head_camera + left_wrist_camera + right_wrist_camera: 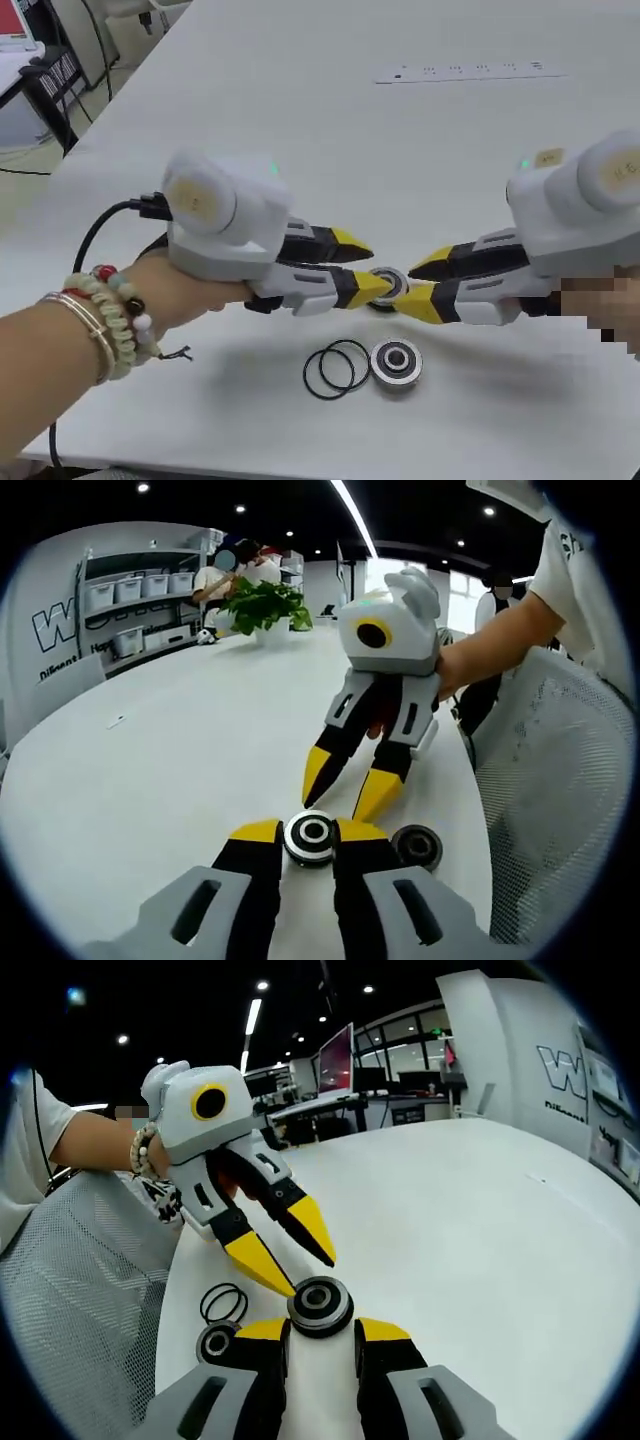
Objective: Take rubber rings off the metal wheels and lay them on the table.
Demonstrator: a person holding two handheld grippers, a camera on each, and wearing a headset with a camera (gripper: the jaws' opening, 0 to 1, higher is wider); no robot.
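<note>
- Small round metal wheel (388, 285) with a black rubber band on its rim, up off the white table (300, 150), right at the yellow tips of both grippers.
- In from the left of that wheel, the left gripper (309, 1274), white with black-and-yellow jaws. Jaws moderately apart, the wheel filling the gap between the tips in the left gripper view. Firm clamp or mere touch: cannot tell.
- In from the right of the wheel, the right gripper (338, 807), same make, nearly tip to tip with the other. Jaws likewise part-spread, the wheel between the tips in the right gripper view. Cannot tell the grip here either.
- Two thin black rubber rings (335, 368), overlapping, flat on the table just on the person's side of the held wheel.
- Second metal wheel (396, 362), lying flat just beside those rings, perhaps touching, also on the near side of the held wheel.
- Hand with bead bracelets (190, 290) behind the left gripper, left of the held wheel.
- Long white power strip (470, 71) well beyond the held wheel.
</note>
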